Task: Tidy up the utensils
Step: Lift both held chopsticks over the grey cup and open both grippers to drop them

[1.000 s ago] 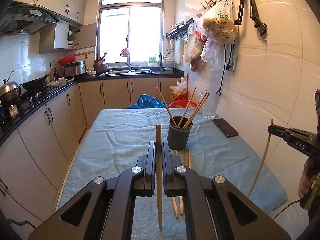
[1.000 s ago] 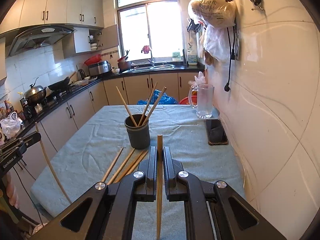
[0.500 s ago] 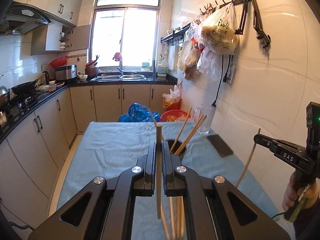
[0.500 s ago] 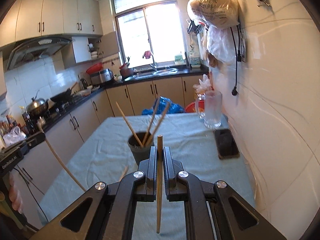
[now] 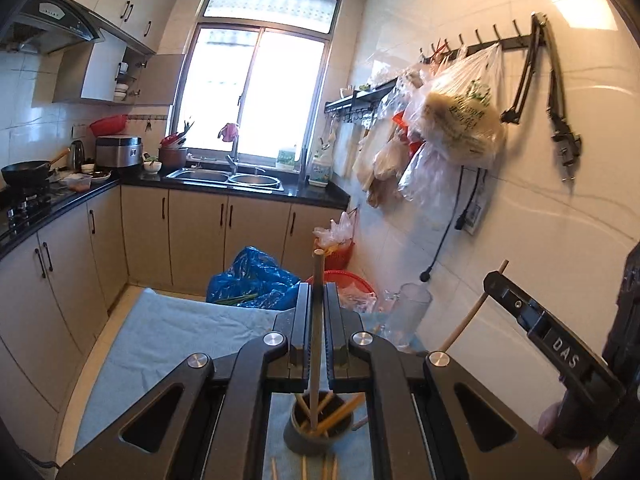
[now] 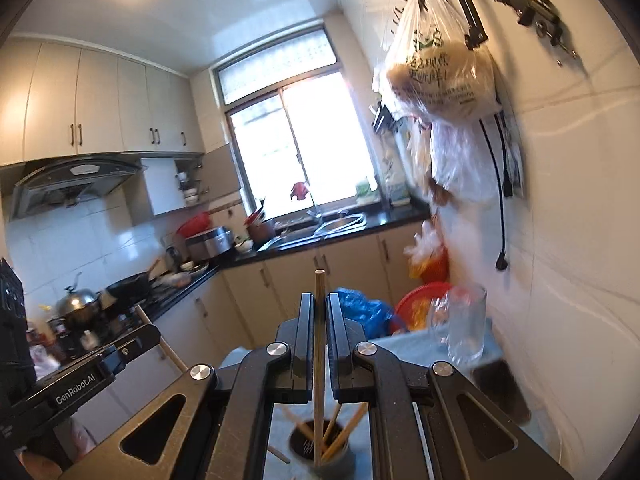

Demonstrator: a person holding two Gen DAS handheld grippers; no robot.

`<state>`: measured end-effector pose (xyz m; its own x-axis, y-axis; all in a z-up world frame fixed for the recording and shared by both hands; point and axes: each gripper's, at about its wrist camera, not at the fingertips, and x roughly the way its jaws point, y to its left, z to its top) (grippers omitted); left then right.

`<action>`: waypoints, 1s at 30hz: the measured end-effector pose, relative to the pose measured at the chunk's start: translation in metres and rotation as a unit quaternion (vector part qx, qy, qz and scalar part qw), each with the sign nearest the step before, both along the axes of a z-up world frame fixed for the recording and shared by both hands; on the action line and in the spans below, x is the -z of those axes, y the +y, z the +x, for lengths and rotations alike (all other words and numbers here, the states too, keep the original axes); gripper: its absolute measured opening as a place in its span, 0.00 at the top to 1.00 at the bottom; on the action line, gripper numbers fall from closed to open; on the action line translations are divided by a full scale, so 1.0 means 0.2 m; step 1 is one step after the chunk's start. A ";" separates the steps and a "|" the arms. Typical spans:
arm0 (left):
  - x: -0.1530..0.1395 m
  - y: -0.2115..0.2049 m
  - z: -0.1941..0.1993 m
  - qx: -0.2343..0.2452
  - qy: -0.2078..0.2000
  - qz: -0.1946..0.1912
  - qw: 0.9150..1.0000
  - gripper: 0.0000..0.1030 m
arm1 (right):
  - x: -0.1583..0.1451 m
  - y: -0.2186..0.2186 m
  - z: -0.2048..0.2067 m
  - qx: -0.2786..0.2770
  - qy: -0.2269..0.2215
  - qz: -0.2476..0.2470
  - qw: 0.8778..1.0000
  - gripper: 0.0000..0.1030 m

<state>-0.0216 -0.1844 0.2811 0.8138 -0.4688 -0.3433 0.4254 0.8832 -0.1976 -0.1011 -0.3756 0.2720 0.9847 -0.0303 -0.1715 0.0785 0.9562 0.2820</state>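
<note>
Kitchen cabinets, a black counter with a double sink [image 5: 226, 178] and a bright window [image 5: 256, 92] fill the background, and a white tiled wall on the right carries a hook rail hung with plastic bags [image 5: 460, 116]. Below, the tabletop [image 5: 168, 332] is covered with a pale blue cloth.

Seen from the left wrist camera, the left tongs [image 5: 318, 296] are clamped on a single wooden chopstick [image 5: 317, 320], which stands nearly upright between the jaws; its upper end sticks out above the fingertips and its lower end hangs over the mouth of a dark grey cup [image 5: 316, 432] on the cloth. That cup already holds several chopsticks leaning at angles. A few more loose chopsticks [image 5: 304, 468] lie flat on the cloth just in front of the cup.

From the right wrist camera, the right tongs [image 6: 319, 300] are likewise closed on a chopstick of their own [image 6: 319, 340], held upright, with its lower end over the same cup [image 6: 320, 448]. Each tool shows in the other's view: the right one at the right edge of the left view, gripping its stick at a slant, and the left one [image 6: 140, 334] at the lower left of the right view.

A clear glass mug [image 6: 464, 324] stands near the far right corner of the tabletop, by the wall, and a dark phone [image 6: 500, 384] lies flat just nearer than it.
</note>
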 end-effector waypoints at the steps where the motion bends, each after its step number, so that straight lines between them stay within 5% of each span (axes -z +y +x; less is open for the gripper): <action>1: 0.02 -0.02 0.04 -0.002 0.003 0.002 1.000 0.95 | 0.01 0.01 0.03 0.005 0.000 -0.004 1.000 0.94; 9: 0.28 -0.09 0.26 -0.001 0.084 0.010 0.996 0.95 | 0.29 -0.04 0.26 0.004 0.077 0.018 0.997 0.94; 16: 0.28 -0.01 0.16 -0.008 0.074 0.010 0.997 0.90 | 0.41 -0.08 0.29 0.000 0.110 0.027 0.994 0.92; 18: 0.26 0.01 0.12 -0.010 0.073 0.005 0.997 0.77 | 0.40 -0.08 0.28 0.002 0.113 0.026 0.993 0.80; 20: 0.24 0.05 0.07 -0.013 0.068 -0.003 0.998 0.69 | 0.38 -0.09 0.24 0.003 0.107 0.027 0.994 0.56; 25: 0.16 0.16 -0.09 -0.021 0.050 -0.007 0.999 0.65 | 0.30 -0.07 0.13 0.008 0.096 0.013 0.995 0.54; 30: 0.11 0.31 -0.28 -0.040 0.029 -0.014 0.999 0.53 | 0.22 -0.06 -0.05 0.012 0.084 0.003 0.996 0.41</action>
<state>-0.0775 -0.1229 0.2599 0.8280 -0.4137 -0.3786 0.3412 0.9074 -0.2453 -0.1112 -0.3877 0.2286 0.9408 -0.0523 -0.3350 0.1485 0.9518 0.2683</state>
